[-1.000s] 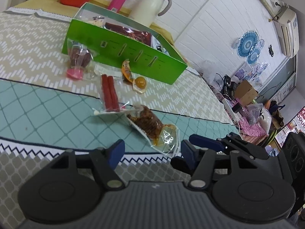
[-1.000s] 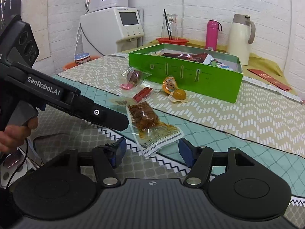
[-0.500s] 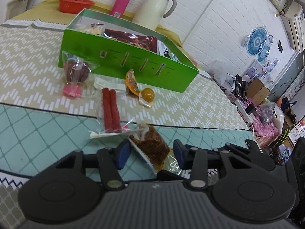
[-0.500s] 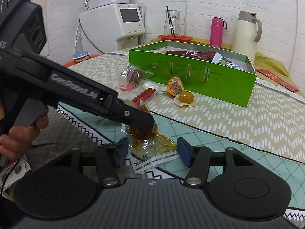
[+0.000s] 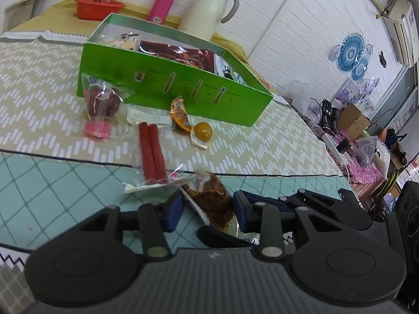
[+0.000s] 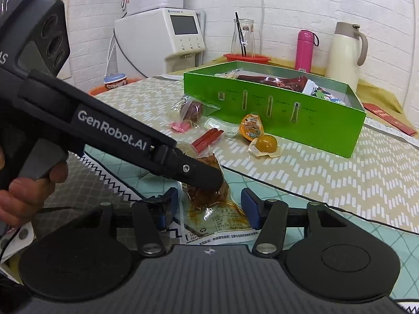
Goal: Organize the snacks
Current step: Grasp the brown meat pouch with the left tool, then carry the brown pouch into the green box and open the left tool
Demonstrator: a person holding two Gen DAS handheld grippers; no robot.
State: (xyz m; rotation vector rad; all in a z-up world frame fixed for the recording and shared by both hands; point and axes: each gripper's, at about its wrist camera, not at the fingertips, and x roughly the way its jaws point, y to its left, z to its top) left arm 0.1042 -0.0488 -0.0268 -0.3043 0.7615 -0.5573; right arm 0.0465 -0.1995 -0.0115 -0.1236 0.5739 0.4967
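Near the table edge, your left gripper (image 5: 207, 210) straddled the soft, slippery meat pouch (image 5: 213, 200), jaws apart, unclamped; your right gripper (image 6: 209, 206) was closing. Pinch its flat seam.

The table (image 5: 262, 151) is covered by cloth in two patterns: beige with white zigzag dashes towards the far edge, and pale teal crossed by a thin diamond lattice towards the near edge, the two divided by a dark line. A white-and-black zigzag border is seen at the near edge. The box (image 6: 327, 133) is bright green. A clear packet of dark brown snack (image 5: 212, 201) is printed in yellow at one end. Two red sticks (image 5: 152, 154) are sealed in clear film. An orange packet (image 6: 251, 127) and an amber ball (image 6: 265, 143) are seen beside the box. The bottle (image 5: 163, 0) is pink, the jug (image 5: 209, 7) cream, the basket (image 5: 98, 7) red. Each hand-held gripper is black with blue pads (image 6: 248, 204).
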